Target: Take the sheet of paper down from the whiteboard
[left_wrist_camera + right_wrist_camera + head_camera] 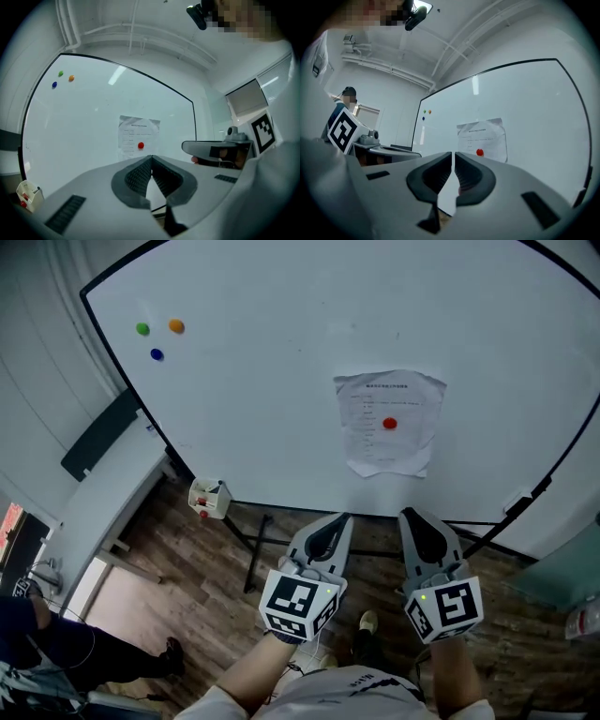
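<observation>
Closed left claw, closed right claw — sheet ahead, untouched.

I am watching the whiteboard carrying the sheet of paper near its bottom edge, a red magnet pinning it; a green magnet, orange magnet and blue magnet are clinging near its top-left corner.

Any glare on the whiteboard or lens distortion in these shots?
Head view: fisheye bows the whiteboard frame; light is even, and the sheet of paper is sharp. Left gripper view: a ceiling-light streak glares on the board, and the paper's print is unreadable. Right gripper view: a similar streak sits above the paper, and the corners are dark and vignetted.
</observation>
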`<action>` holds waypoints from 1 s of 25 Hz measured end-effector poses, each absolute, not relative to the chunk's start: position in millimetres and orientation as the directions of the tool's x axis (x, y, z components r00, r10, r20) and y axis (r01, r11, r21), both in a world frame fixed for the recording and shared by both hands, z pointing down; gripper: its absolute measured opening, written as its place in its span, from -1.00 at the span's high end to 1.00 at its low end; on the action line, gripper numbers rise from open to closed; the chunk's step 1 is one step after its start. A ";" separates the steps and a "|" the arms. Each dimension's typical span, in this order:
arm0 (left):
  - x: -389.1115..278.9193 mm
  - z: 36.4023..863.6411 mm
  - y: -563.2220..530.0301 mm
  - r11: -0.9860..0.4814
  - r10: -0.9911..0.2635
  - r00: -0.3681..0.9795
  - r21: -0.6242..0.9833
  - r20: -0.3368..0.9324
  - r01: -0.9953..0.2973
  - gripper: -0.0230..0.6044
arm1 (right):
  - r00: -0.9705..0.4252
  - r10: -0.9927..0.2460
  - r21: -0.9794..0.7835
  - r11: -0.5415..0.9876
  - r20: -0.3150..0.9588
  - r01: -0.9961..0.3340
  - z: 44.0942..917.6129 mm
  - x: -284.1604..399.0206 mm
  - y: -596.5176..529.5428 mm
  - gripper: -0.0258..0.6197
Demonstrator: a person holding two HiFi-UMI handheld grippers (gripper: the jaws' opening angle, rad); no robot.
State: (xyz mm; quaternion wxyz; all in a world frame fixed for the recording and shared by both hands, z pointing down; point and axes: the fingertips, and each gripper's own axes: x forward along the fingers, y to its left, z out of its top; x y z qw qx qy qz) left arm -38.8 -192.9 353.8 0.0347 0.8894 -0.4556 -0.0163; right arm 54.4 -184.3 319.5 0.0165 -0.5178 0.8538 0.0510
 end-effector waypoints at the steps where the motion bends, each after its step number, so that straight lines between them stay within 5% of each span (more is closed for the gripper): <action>1: -39.4 353.6 -203.3 -0.573 -0.819 0.574 0.072 0.005 -0.817 0.88 | -0.473 -0.877 0.070 0.468 -0.082 -0.881 320.0 54.1 -196.6 0.88; 14: -32.6 366.6 -334.2 -0.449 -0.892 0.452 0.063 0.032 -0.891 0.88 | -0.565 -0.822 0.083 0.559 -0.077 -0.825 327.2 67.9 -332.8 0.87; 25: -42.6 389.9 -383.2 -0.509 -0.855 0.514 0.082 0.069 -0.857 0.81 | -0.478 -0.877 0.123 0.469 -0.057 -0.875 337.2 66.8 -360.7 0.70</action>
